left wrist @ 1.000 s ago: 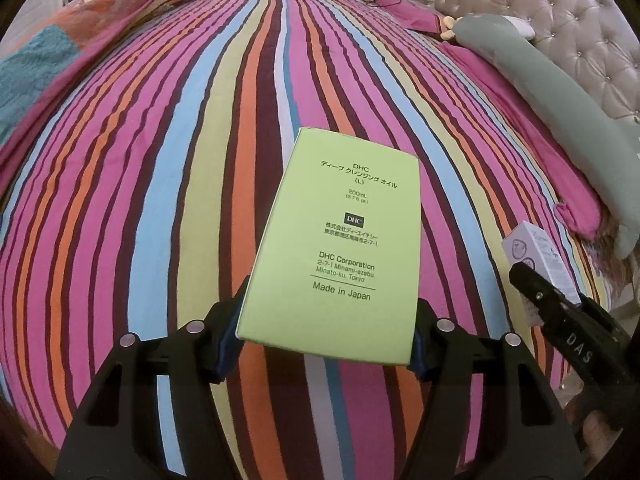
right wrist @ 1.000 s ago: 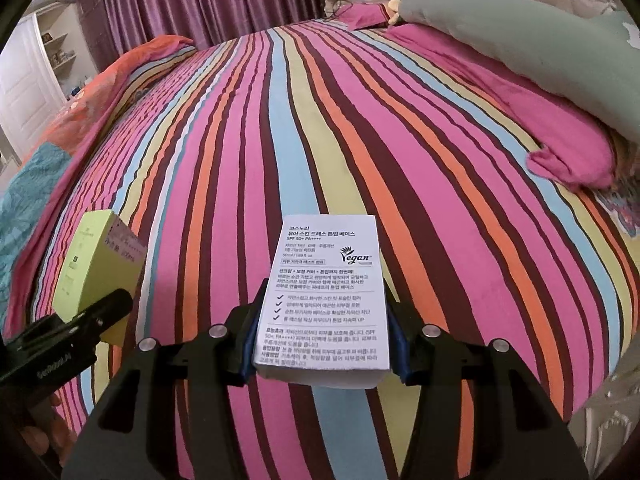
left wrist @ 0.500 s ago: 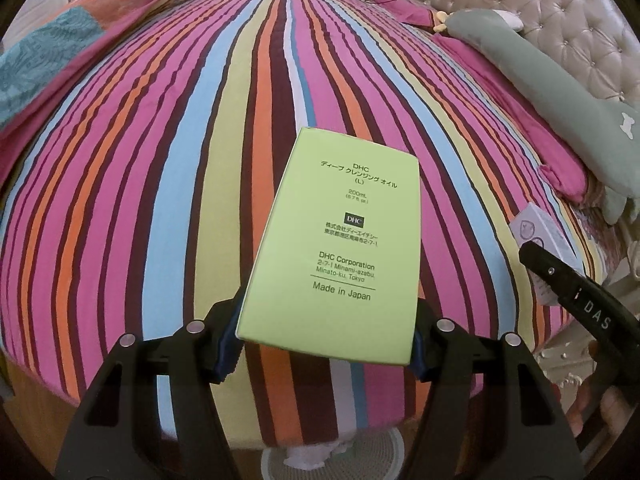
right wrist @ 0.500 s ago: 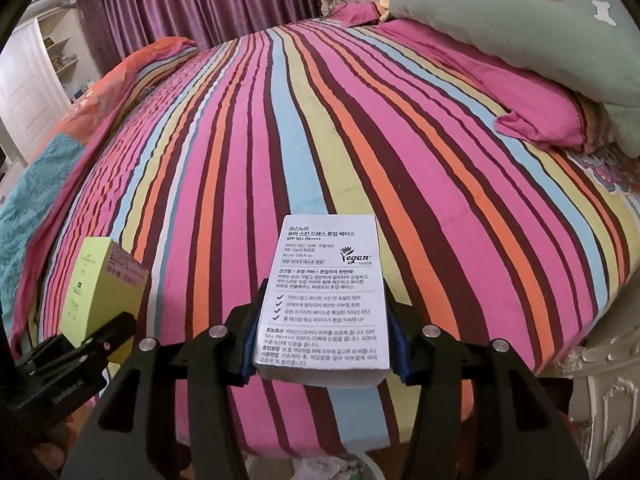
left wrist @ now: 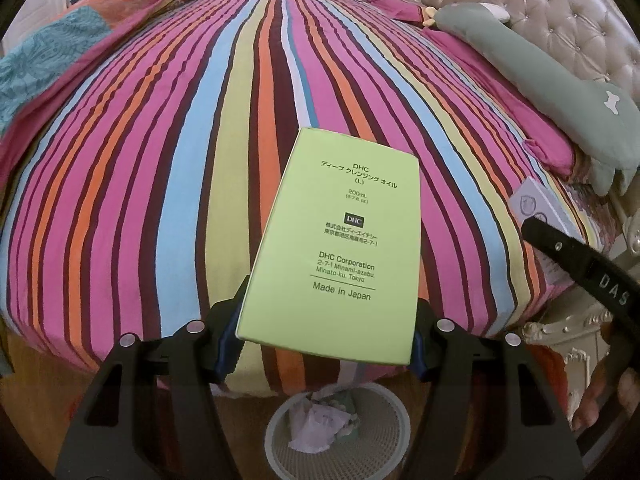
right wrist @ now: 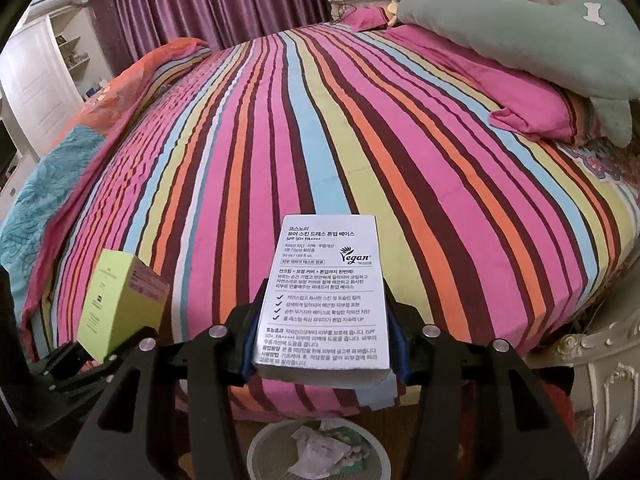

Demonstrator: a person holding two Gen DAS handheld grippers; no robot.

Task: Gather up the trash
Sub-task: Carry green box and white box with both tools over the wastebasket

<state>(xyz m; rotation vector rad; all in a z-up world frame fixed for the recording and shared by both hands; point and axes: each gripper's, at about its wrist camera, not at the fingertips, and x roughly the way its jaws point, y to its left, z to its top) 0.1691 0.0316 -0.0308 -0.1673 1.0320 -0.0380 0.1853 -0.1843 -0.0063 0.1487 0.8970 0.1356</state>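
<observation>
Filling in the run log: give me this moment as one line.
left gripper: shut on green box | right gripper: shut on white box | wastebasket: below, holds paper | boxes: not yet dropped

Bedspread (left wrist: 160, 160) is loud: pink, orange, sky blue, lime and dark maroon stripes. One box (left wrist: 336, 240) is lime green with dark print, the other box (right wrist: 326, 300) white with black text. Sage green pillow (right wrist: 520, 28), purple curtains (right wrist: 200, 0), whitish bin (left wrist: 336, 436), looks mesh-patterned.

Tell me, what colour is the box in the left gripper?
Light green box, with dark print; clearest in the left wrist view.
</observation>
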